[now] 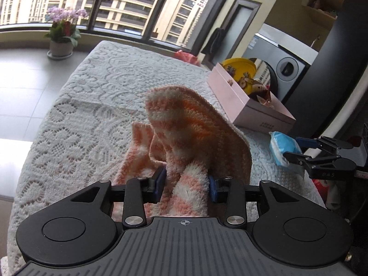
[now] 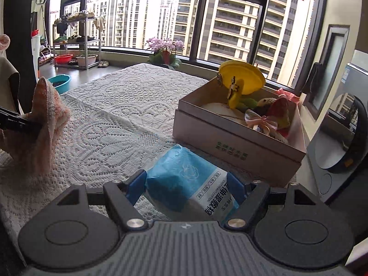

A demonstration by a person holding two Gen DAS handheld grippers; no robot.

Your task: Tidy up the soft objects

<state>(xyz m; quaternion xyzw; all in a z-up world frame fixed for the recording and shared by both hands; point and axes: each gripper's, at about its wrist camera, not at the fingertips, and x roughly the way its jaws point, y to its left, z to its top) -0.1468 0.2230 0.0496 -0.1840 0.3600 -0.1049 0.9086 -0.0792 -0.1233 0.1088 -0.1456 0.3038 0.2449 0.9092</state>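
An orange-and-white checked towel (image 1: pixel 193 124) stands bunched up on the lace-covered table (image 1: pixel 96 105). My left gripper (image 1: pixel 186 179) is shut on its lower folds, with the blue pads pressing from both sides. In the right wrist view the towel (image 2: pixel 49 105) hangs at the far left with a black finger (image 2: pixel 20 124) of that gripper against it. A blue pack of wet cotton wipes (image 2: pixel 184 179) lies between the blue pads of my right gripper (image 2: pixel 187 181), and both pads touch its sides. From the left wrist view the pack (image 1: pixel 281 146) and the right gripper (image 1: pixel 296 148) sit at the table's right edge.
A pink open box (image 2: pixel 230 142) with a yellow lid and several small toys stands just behind the pack, also visible as the box (image 1: pixel 253 105). A washing machine (image 2: pixel 340 138) is to the right of the table. A potted flower (image 1: pixel 62 30) stands by the window.
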